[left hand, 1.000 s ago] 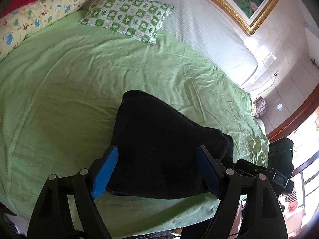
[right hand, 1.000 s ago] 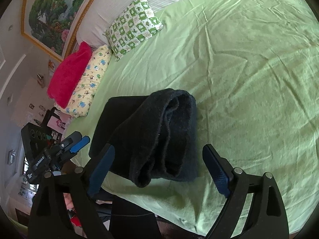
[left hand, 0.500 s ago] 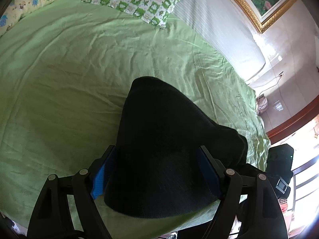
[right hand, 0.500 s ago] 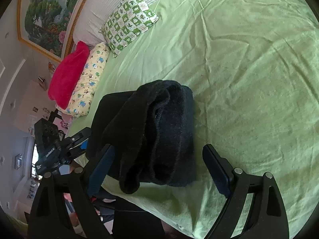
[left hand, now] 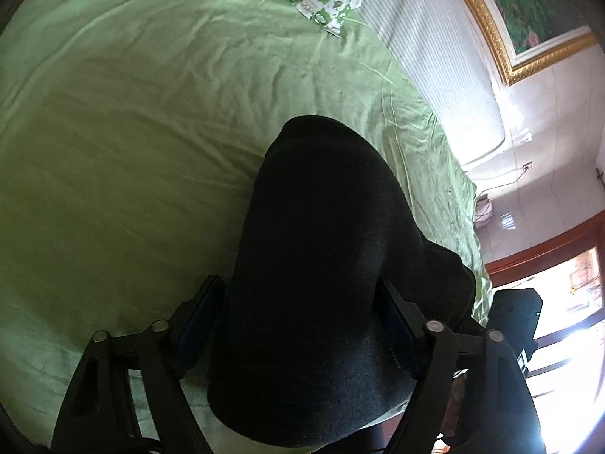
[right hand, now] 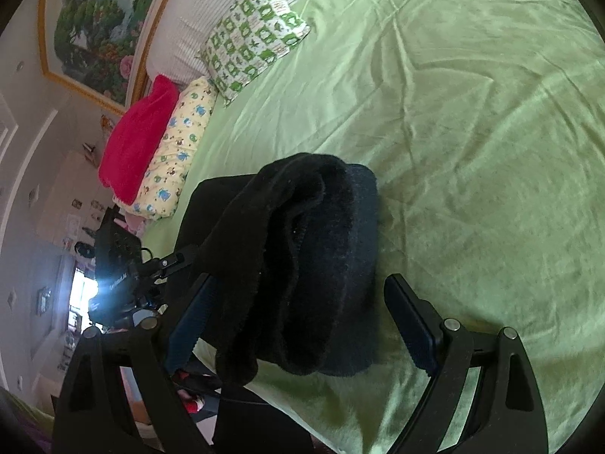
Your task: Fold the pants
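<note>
My left gripper (left hand: 302,321) straddles the near end of the folded black pants (left hand: 325,265), jaws closing on the cloth bundle, though I cannot tell whether the pads press it yet. The pants lie near the edge of the green bedsheet (right hand: 472,151). My right gripper (right hand: 298,325) stands wide, unclenched, its fingers either side of the bundle's other end.

**Black tongs with blue pads**

The left tongs (left hand: 302,321) have black plastic arms in an open frame shape, with round silver screws at the joints. The pads (left hand: 395,325) on the inner sides are blue. The right tongs (right hand: 298,321) look the same: black arms, silver screws, and blue ribbed pads (right hand: 410,325).
</note>
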{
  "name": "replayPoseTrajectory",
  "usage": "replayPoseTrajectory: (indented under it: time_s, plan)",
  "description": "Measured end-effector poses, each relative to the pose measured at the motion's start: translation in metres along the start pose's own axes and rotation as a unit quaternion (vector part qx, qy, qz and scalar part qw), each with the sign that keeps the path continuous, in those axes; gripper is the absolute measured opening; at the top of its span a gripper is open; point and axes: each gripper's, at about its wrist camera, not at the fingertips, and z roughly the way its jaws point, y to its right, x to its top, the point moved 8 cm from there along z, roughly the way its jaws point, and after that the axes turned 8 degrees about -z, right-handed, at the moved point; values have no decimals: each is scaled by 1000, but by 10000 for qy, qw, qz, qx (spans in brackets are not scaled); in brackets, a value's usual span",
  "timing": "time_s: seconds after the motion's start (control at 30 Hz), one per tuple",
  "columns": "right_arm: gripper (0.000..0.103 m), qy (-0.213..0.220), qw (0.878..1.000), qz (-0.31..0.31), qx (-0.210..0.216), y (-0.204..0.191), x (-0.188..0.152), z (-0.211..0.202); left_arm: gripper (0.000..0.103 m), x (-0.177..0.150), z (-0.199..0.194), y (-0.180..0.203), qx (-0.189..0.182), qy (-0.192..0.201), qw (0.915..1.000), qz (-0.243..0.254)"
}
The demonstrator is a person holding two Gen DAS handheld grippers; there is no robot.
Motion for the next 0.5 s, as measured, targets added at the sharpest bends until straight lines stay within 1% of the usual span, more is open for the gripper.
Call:
replayPoseTrajectory:
  time_s: [0.1, 0.2, 0.3, 0.37, 0.43, 0.47, 0.5]
  plan:
    - [90, 71, 10000, 33, 56, 2, 3, 2, 61, -2, 0, 0, -3, -1, 10000, 89]
    - [90, 124, 9998, 52, 170, 2, 4, 4, 54, -3, -2, -2, -26, 10, 9999, 136]
    - [90, 82, 9998, -59, 189, -2, 4, 8, 53, -4, -3, -8, -153, 21, 9999, -37]
    - [87, 39, 9997, -217, 139, -6, 2, 11, 52, -4, -3, -9, -179, 42, 9998, -93]
    - [76, -16, 9995, -296, 93, -7, -1, 14, 53, -4, -3, -7, -127, 71, 9999, -68]
    - [68, -23, 9996, -266, 125, -6, 0, 14, 52, -3, -3, -5, -105, 89, 9999, -48]
    - [62, 2, 9996, -225, 145, -5, 1, 13, 50, -3, -4, -2, -108, 106, 9999, -33]
